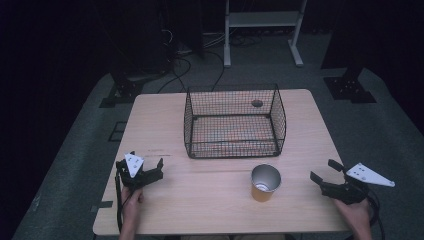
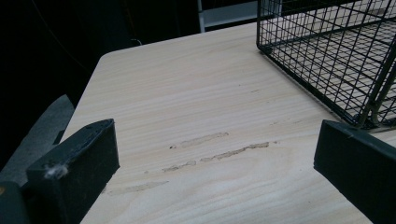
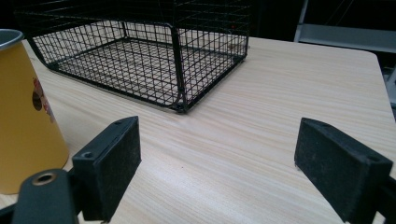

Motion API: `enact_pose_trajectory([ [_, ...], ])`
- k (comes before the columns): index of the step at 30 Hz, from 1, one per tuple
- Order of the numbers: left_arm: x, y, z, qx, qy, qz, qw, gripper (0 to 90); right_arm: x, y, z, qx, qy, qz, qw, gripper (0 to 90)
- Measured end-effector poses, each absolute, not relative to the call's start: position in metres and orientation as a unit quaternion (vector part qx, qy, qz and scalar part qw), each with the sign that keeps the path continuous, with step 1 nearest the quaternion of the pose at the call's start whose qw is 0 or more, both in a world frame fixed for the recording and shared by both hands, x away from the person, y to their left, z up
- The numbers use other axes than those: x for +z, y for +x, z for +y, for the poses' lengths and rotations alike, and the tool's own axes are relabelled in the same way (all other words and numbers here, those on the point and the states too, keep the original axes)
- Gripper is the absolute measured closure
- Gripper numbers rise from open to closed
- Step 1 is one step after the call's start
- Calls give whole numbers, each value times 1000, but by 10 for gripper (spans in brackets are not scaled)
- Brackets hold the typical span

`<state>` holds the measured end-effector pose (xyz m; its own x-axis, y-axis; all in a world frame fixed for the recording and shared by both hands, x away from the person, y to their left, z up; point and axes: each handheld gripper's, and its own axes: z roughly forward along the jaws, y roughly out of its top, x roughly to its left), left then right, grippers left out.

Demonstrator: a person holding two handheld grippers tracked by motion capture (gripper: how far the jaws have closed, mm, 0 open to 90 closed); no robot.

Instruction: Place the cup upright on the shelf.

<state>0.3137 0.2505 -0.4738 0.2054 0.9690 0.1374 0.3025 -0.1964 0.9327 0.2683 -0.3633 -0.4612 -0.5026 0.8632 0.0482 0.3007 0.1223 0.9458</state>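
Two claws, both sitting wide open and gripping nothing: my left claw [image 1: 152, 168] is hovering over the near-left part of the counter [image 1: 210, 187], my right claw [image 1: 325, 170] is hovering over the near-right edge. The cup [image 1: 265, 183] is standing upright on the counter, between the two claws but nearer the right one, just in front of the wire basket's [image 1: 235, 122] near wall and apart from it. In the right gripper view I'm seeing the cup's yellow side [image 3: 25, 116] off to the left of my jaws, not between them, and the basket [image 3: 140, 60] is looking empty behind it. My read: I'm lining up a right-claw grab on the cup for a drop into the basket. To do it well, I'm thinking of swinging the right claw toward the cup until its wall is centred between the jaws, keeping them level and low enough to bite the body rather than the metal rim. The cup is tapering wider toward the base, so a high pinch is risking a slip. Closing gently, lifting straight, and clearing the basket's near wall before lowering. Left claw is staying clear of that path.
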Motion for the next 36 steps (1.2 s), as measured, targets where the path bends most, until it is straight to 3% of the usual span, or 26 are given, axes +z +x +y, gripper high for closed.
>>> enact_pose_trajectory([
  [36,-474,312,250,408,660,477,413,0,-442,239,-328,510,344,745,256,138],
])
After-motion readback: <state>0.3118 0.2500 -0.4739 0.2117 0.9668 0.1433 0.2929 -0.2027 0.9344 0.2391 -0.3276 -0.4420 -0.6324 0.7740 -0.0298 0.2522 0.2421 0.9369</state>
